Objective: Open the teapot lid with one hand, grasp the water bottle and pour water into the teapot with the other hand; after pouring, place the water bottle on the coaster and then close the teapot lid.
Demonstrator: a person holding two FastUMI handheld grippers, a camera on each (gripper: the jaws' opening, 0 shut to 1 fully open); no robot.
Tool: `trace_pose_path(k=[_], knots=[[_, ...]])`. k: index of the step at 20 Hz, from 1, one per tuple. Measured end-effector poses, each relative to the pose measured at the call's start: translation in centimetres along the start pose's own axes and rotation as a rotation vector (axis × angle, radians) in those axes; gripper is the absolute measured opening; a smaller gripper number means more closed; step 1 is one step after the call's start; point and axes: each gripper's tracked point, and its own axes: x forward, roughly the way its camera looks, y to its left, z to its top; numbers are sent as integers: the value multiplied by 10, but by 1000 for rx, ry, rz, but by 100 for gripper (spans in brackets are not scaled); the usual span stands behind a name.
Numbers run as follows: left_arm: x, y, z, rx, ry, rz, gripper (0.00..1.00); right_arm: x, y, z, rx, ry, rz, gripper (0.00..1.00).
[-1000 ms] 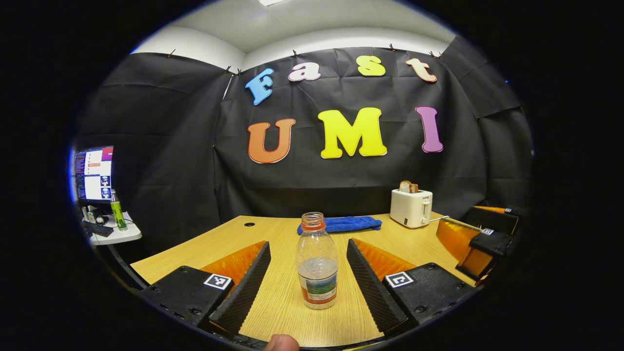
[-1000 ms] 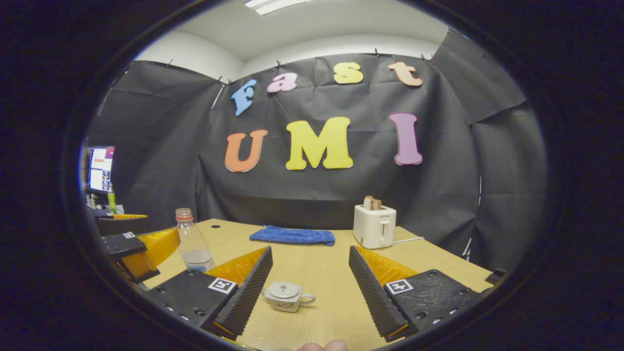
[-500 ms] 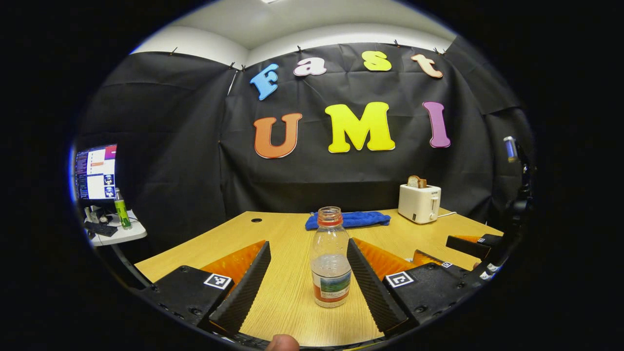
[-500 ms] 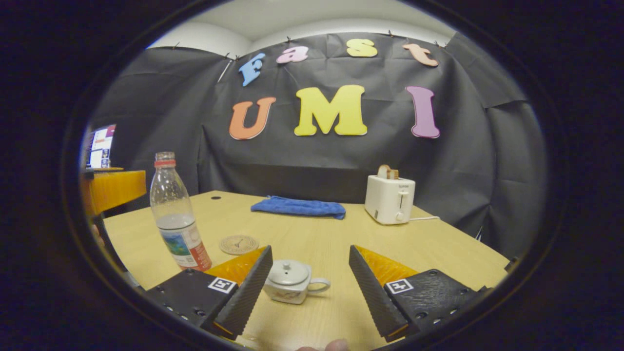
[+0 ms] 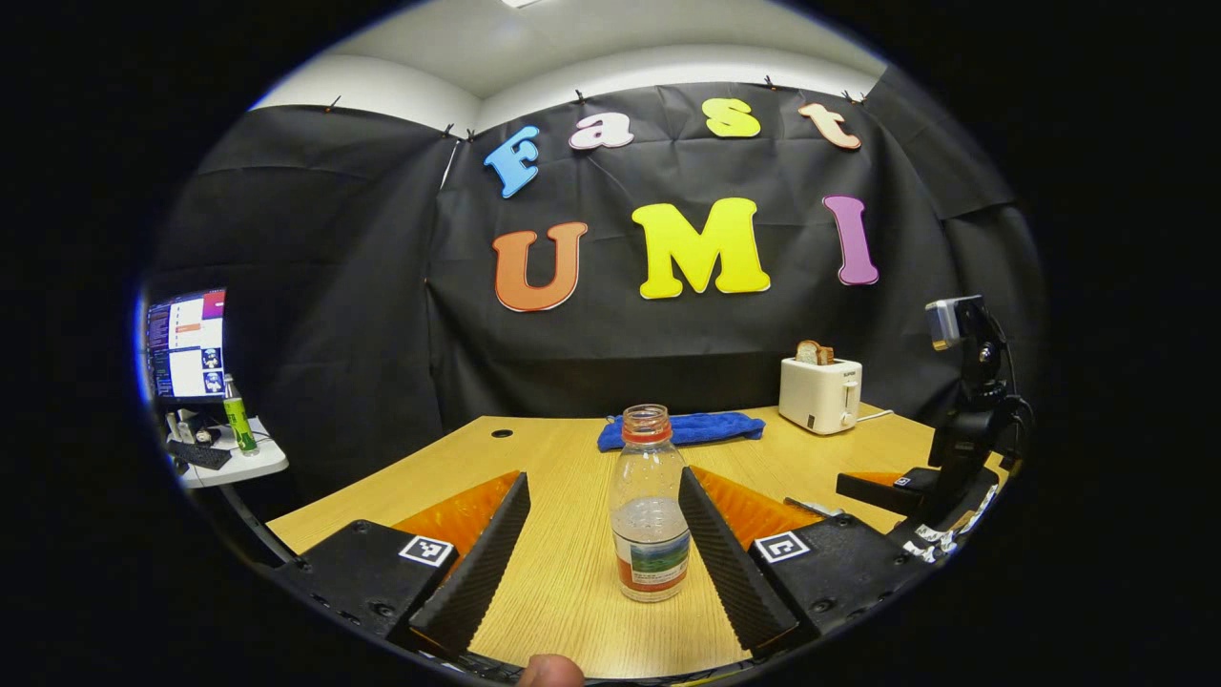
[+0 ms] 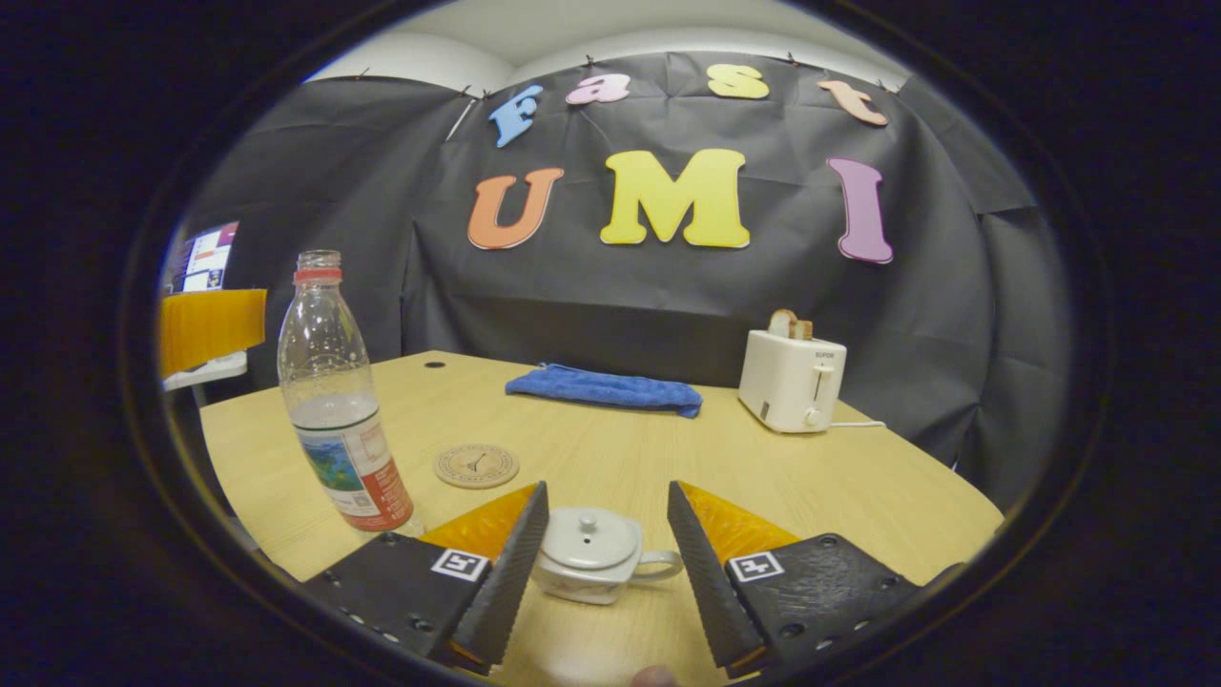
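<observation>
Left hand-held gripper (image 5: 599,558) open round part-full bottle (image 5: 650,515) | right (image 6: 599,563) open, teapot (image 6: 589,555) lidded

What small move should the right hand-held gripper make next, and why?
Probably ease down and shut on the lid knob. The right hand-held gripper is open around the teapot, whose lid is on; the bottle cannot pour until it comes off.

Toaster (image 6: 790,384), blue towel (image 6: 604,389), side monitor (image 5: 185,343).

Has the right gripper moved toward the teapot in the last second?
Yes. The right gripper came forward and lower; the teapot now sits between its fingers, and the toaster looms larger.
</observation>
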Motion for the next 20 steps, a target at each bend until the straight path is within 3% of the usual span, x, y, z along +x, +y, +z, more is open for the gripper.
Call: trace_pose_path(k=[1,4,5,7,9,10,11,17,20], knots=[[0,1,0,0,2,0,98,1,0,2,-3,0,-4,75],[2,3,-1,-4,3,2,98,8,1,-1,-7,15,-5,51],[2,4,-1,-3,5,4,98,10,2,-2,-6,23,1,38],[3,6,-3,-3,10,8,98,11,6,-4,-9,29,14,29],[4,6,-4,0,14,9,98,13,6,-3,-21,21,13,28],[5,6,-6,3,16,8,98,11,9,-5,-24,29,14,12],[5,6,-7,7,18,7,98,12,8,-7,-29,32,17,5],[6,4,-7,-3,19,-2,98,13,9,-5,-38,26,48,0],[2,-9,-15,-51,22,-46,99,12,7,1,-17,7,72,0]])
